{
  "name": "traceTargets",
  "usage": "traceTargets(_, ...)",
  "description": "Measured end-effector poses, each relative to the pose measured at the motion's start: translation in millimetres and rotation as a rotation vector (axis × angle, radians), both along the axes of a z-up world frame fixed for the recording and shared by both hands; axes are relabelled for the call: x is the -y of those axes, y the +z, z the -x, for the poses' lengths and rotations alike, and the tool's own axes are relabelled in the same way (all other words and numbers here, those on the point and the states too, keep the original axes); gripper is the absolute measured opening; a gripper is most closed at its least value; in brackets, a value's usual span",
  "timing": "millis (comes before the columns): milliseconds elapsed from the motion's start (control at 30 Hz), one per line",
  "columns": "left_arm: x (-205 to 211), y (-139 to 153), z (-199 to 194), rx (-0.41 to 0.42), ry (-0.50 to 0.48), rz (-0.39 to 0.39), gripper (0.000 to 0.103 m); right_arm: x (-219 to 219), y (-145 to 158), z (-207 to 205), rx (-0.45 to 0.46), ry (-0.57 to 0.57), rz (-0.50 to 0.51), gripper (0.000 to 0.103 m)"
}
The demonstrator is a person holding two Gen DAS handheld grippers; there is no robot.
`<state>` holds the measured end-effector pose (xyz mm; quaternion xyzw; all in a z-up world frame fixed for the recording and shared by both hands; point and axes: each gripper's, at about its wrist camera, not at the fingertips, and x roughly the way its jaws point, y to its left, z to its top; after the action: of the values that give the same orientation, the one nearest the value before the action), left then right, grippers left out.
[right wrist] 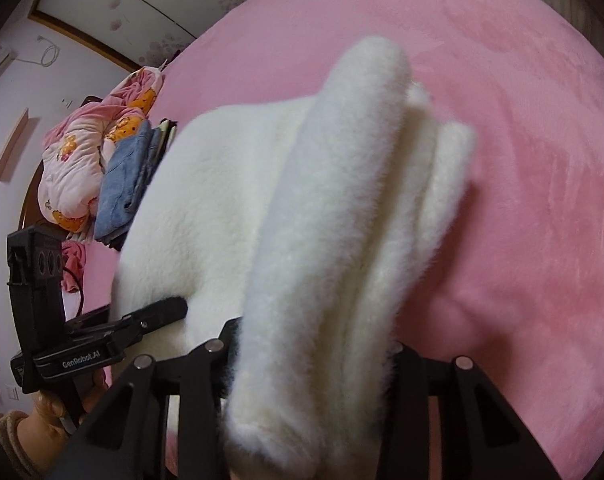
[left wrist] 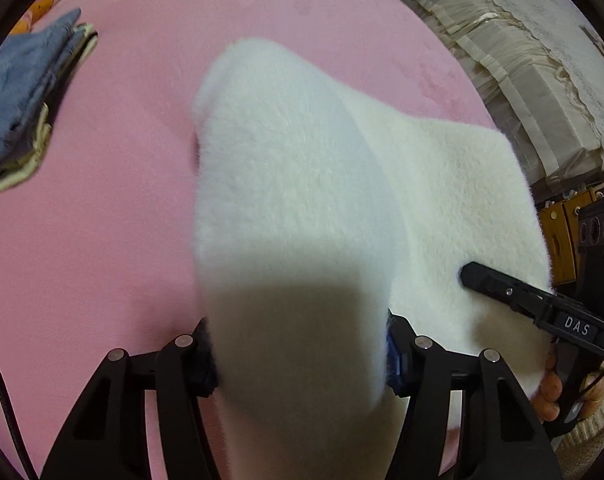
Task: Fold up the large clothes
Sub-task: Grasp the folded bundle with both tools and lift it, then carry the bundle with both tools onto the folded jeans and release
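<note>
A thick white fluffy garment [left wrist: 302,184] is held up over the pink bed [left wrist: 102,200], folded into several layers. My left gripper [left wrist: 302,360] is shut on one folded edge, which bulges between the jaws and hides the fingertips. My right gripper [right wrist: 309,364] is shut on the other edge of the white garment [right wrist: 321,208] the same way. The right gripper also shows at the right of the left wrist view [left wrist: 473,276], its finger pressed into the fleece. The left gripper shows at the left of the right wrist view [right wrist: 170,308].
A stack of folded clothes with a blue denim piece on top [left wrist: 22,92] lies at the bed's far left, also in the right wrist view [right wrist: 122,184]. A pink floral quilt [right wrist: 78,152] is bunched beside it. Cream pleated fabric [left wrist: 521,72] and a wooden stand [left wrist: 557,240] lie right.
</note>
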<state>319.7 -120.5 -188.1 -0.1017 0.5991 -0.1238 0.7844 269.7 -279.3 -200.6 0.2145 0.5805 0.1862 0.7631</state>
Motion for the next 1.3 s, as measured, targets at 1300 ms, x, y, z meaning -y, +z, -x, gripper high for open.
traceTargets(1300,-524,25,-159,0.31,0.218,-0.065,0.071,-444,16,-218,0.152,0.224,-0.068,0.05)
